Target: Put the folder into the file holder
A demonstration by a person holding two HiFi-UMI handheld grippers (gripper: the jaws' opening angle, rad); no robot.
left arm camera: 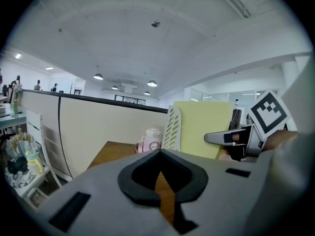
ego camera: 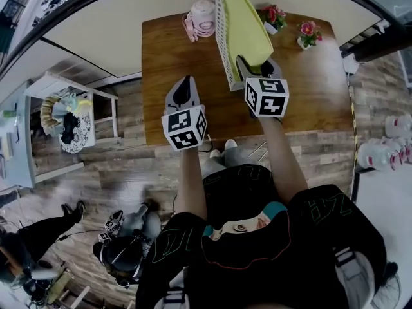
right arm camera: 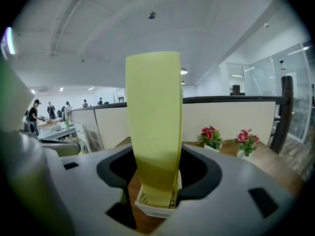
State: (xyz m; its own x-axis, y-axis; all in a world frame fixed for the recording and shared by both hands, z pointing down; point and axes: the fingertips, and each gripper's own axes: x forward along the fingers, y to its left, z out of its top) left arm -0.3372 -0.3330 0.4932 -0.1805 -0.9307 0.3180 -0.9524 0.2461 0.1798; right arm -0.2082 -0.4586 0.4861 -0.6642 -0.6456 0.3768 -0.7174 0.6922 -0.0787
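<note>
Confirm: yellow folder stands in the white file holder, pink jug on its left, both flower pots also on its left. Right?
Not quite. The yellow folder does stand in the white file holder, and the pink jug is on its left. But both flower pots sit on its right, not its left. The head view shows this.

No word, number or brand could be read anywhere. The left cube point(ego camera: 185, 129), riding the left gripper point(ego camera: 184, 82) just off the head view's centre at 10 o'clock, and the right cube point(ego camera: 266, 97), on the right gripper point(ego camera: 256, 63) at 2 o'clock, bore only black-and-white square code patterns, no letters. Green outlined lettering ran over the person's black garment point(ego camera: 257, 256) at 4 and 7 o'clock, too warped to read. The right cube's pattern also showed at 3 o'clock in the left gripper view.
</note>
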